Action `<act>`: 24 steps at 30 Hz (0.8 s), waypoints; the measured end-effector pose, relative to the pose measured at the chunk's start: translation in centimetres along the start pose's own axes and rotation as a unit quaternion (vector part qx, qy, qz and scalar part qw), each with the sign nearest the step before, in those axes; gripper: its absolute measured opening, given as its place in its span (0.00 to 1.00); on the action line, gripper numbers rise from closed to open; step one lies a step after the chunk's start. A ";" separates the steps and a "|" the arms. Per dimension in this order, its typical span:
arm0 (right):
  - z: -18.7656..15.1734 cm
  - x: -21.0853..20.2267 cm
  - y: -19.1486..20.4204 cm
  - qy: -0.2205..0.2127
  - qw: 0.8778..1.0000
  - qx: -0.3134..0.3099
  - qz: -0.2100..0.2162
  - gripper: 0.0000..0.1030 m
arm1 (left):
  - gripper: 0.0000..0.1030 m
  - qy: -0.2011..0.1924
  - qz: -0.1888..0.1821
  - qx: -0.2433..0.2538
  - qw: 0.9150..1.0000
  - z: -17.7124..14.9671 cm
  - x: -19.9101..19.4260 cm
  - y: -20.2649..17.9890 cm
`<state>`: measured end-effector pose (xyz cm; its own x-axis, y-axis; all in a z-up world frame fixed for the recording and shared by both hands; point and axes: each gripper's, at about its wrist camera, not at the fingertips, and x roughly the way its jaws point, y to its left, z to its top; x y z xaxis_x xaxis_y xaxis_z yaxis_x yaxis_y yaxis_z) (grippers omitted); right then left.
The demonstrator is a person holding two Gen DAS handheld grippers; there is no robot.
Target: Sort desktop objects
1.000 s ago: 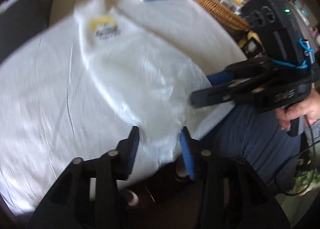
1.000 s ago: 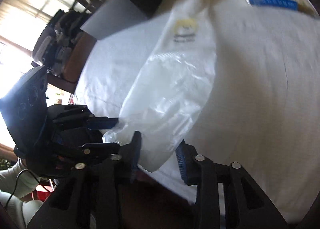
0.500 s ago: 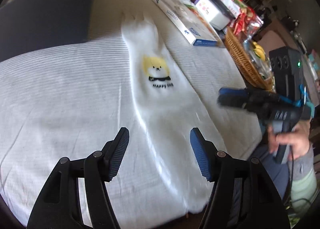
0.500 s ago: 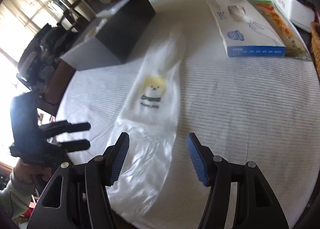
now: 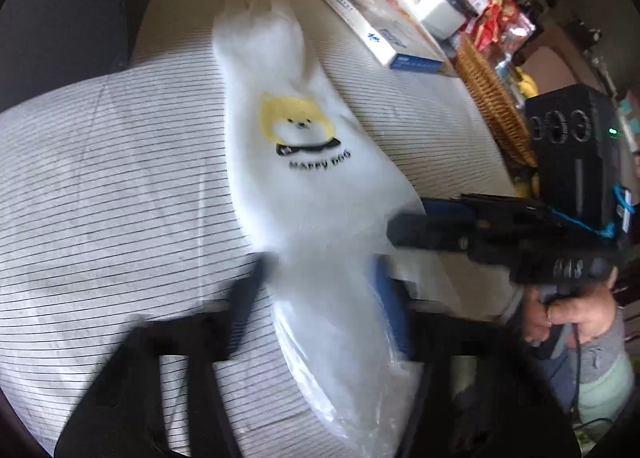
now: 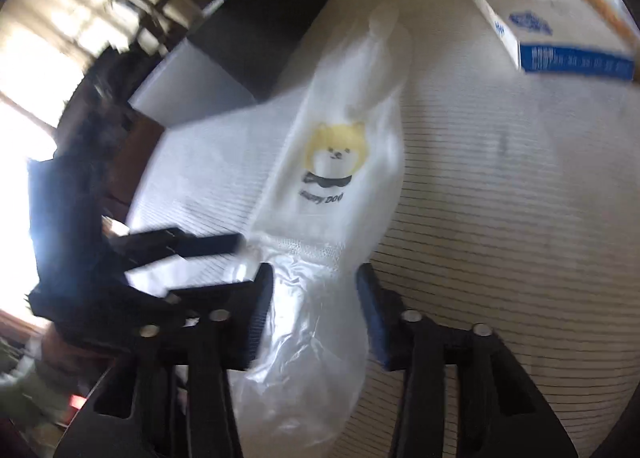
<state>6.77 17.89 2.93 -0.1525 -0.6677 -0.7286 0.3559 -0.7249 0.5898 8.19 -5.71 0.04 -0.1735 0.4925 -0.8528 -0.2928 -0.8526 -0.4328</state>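
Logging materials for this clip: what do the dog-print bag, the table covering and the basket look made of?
Dog-print bag: thin plastic film, milky and semi-gloss; near the tools it crinkles, shines and lets the cloth show through. Table covering: woven fabric, matte, white with fine dark stripes and soft creases. Basket: woven wicker or rattan, tan, with a visible weave; which fibre, I can't tell.

A lived-in home. A woven wicker basket (image 5: 494,106) of snack packets borders the striped-cloth desk (image 5: 120,186). Sunlit windows (image 6: 52,58) glow behind.
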 end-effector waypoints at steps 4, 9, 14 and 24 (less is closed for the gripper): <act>0.0 -1.4 -0.6 -0.028 0.999 0.018 0.037 0.32 | 0.05 -0.003 0.004 0.005 1.000 0.5 -1.3 -0.5; 1.1 -4.4 1.0 -0.057 0.997 -0.003 0.054 0.32 | 0.03 -0.036 -0.030 0.019 0.999 3.1 -5.4 -2.1; 4.9 -9.3 4.0 -0.107 0.991 -0.036 0.068 0.32 | 0.03 -0.094 -0.033 0.064 0.993 8.2 -12.1 -5.1; 5.8 -18.8 14.0 -0.253 0.942 -0.218 0.022 0.32 | 0.04 -0.265 0.025 0.231 0.936 6.3 -22.9 -11.6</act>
<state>9.24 19.31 26.95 -0.5094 -0.7706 -0.3830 0.7000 -0.6299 0.3364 9.65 -5.99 26.43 -0.6038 0.5765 -0.5505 -0.6264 -0.7703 -0.1195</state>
